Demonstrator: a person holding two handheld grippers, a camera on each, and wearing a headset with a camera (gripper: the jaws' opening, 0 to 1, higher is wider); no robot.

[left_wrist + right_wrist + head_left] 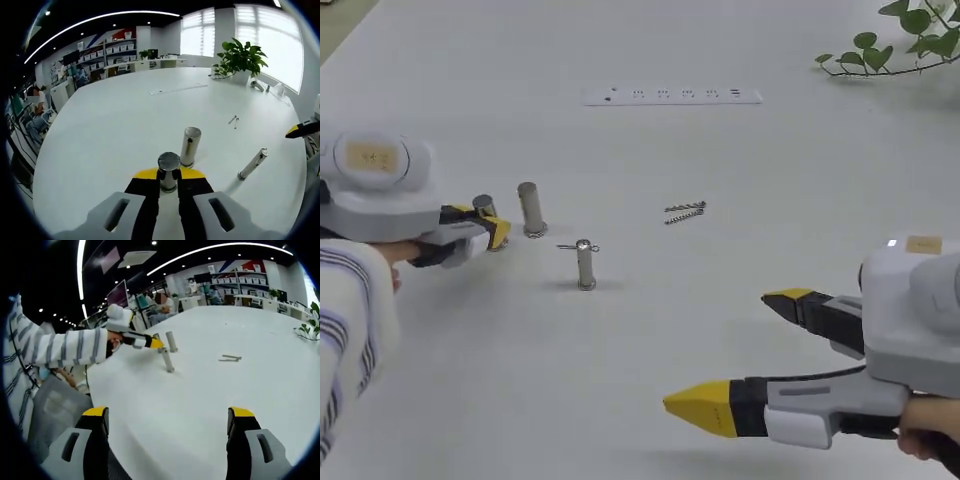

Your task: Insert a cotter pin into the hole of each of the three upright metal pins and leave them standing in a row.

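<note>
The left tool (494, 228) comes in from the left edge of the head view, held about level and pointing right, with a striped sleeve (345, 320) behind it. In the left gripper view its yellow-tipped jaws are closed on the leftmost pin (169, 169), gripping it low on the shaft while it stands upright. The right tool (715, 350) enters from the lower right, held by a hand (925, 438), and points left. Its jaws are spread wide with nothing between them, over bare counter (620, 400) and well apart from the pins. There are three metal pins on the white counter, all upright. These are the gripped one (485, 212), a second pin (530, 208) just beside it to the right, and a third pin (585, 263) nearer the person and a little further right. The third has a cotter pin (577, 246) through the hole near its top, and the tops of the other two look bare. Two loose cotter pins (685, 211) lie side by side on the counter to the right of the pins, apart from them. Further back lies one white power strip (670, 96), and one leafy plant (910, 40) reaches in at the top right corner.
</note>
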